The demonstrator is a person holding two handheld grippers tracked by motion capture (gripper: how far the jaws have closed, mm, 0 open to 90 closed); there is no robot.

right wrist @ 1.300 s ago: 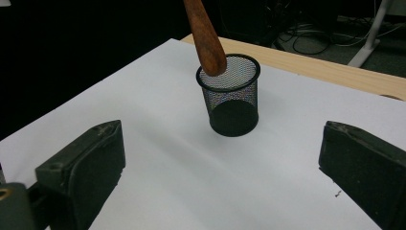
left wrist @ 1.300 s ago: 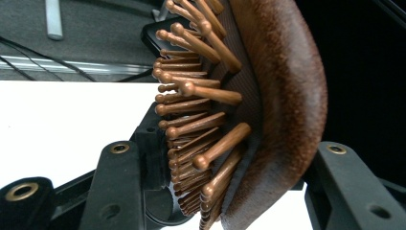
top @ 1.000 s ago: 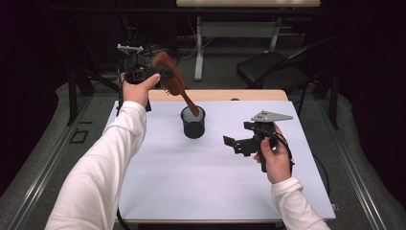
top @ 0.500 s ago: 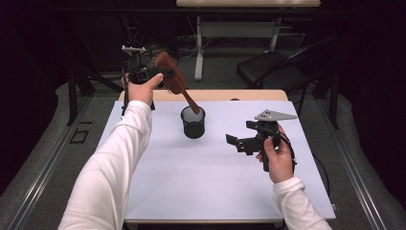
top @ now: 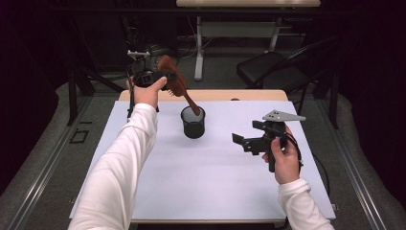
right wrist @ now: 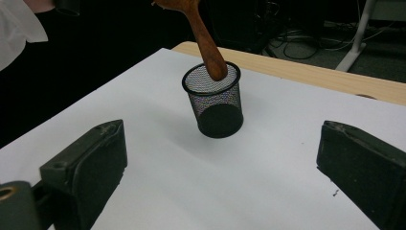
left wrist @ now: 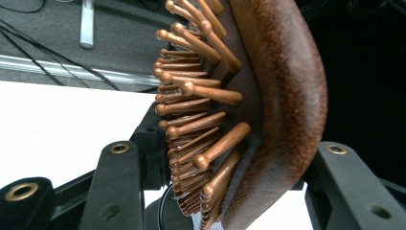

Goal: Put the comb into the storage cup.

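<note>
Presently, the left gripper (top: 160, 76) is raised above the far left corner of the table (top: 143, 191), with its jaws clamped on the head of a wooden hairbrush (top: 173, 81). From the left gripper view, the hairbrush (left wrist: 249, 110) sits between the two black jaws, its round-tipped wooden bristles pointing to the left of that view and its smooth brown back against the jaw on the right. The hairbrush is tilted, head up and away, handle slanting down toward a black mesh cup (top: 193, 122). In the right gripper view the handle end lies at the rim of the mesh cup (right wrist: 213, 100), just inside the opening; whether it touches the mesh cannot be told. The cup stands upright on the white table covering, toward the far middle of the table, with a strip of bare wood showing behind it. The right gripper (top: 249, 141) is held low over the right side of the table, well apart from the cup and aimed toward it. Its jaws stand wide apart with nothing between them, as the right gripper view confirms. The grey three-cornered plate on top of that gripper is visible from the high view. Both forearms wear white sleeves.
</note>
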